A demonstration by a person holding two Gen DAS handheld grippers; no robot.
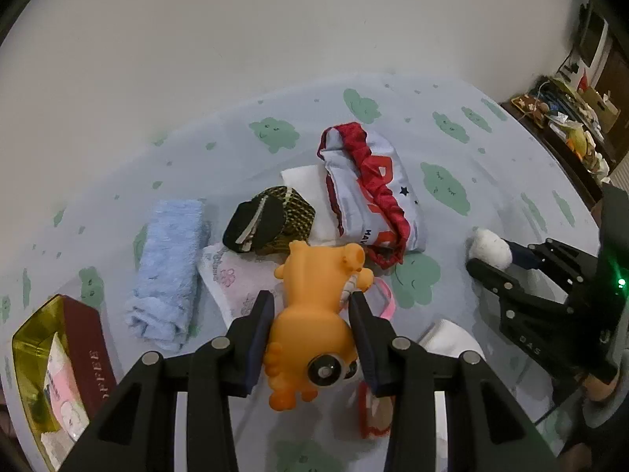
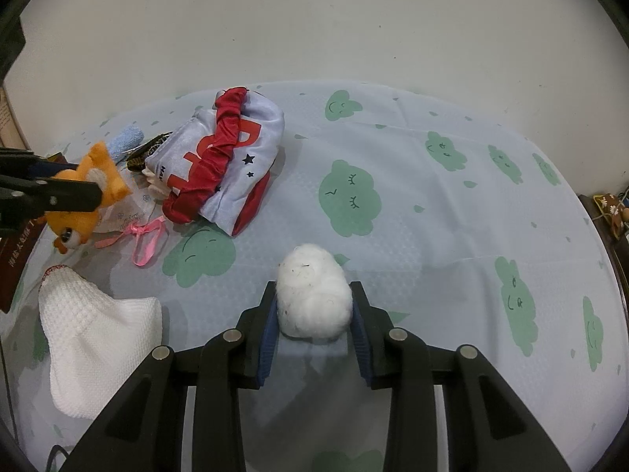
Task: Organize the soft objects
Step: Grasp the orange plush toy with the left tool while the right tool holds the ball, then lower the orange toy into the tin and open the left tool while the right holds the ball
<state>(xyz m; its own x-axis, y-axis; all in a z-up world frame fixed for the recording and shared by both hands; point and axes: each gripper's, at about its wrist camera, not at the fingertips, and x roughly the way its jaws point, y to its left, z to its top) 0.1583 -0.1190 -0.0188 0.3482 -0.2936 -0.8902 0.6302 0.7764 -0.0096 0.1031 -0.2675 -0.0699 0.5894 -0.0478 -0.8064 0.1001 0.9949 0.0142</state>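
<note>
A: Gripping the orange toy [image 1: 310,314] with our left gripper [image 1: 311,306]. Its fingers are clamped on the toy's sides, head toward the camera, body sticking out past the tips.

B: Right gripper [image 2: 314,306]?

A: We've got the white ball [image 2: 313,295] pinched between its fingers, pads pressed on both sides. The ball sits at the tips, over the cloth [image 2: 412,216] with green clouds.

B: What lies beyond the left fingers?

A: Just past the tips a dark mesh bundle [image 1: 271,220], with a white folded cloth [image 1: 304,181] behind it. Left of the tips we see a blue towel [image 1: 169,267], rolled. Right of them, grey shorts [image 1: 369,192] with a red waistband. A pink ribbon [image 1: 387,303] shows just beside the right finger, on a clear pouch [image 1: 232,275] under the toy.

B: Anything near the left finger's base?

A: A tin [image 1: 59,369], open, gold inside, well to the left. From the right view, a white knit cloth [image 2: 90,342] lies left of our right fingers, apart from them.
</note>
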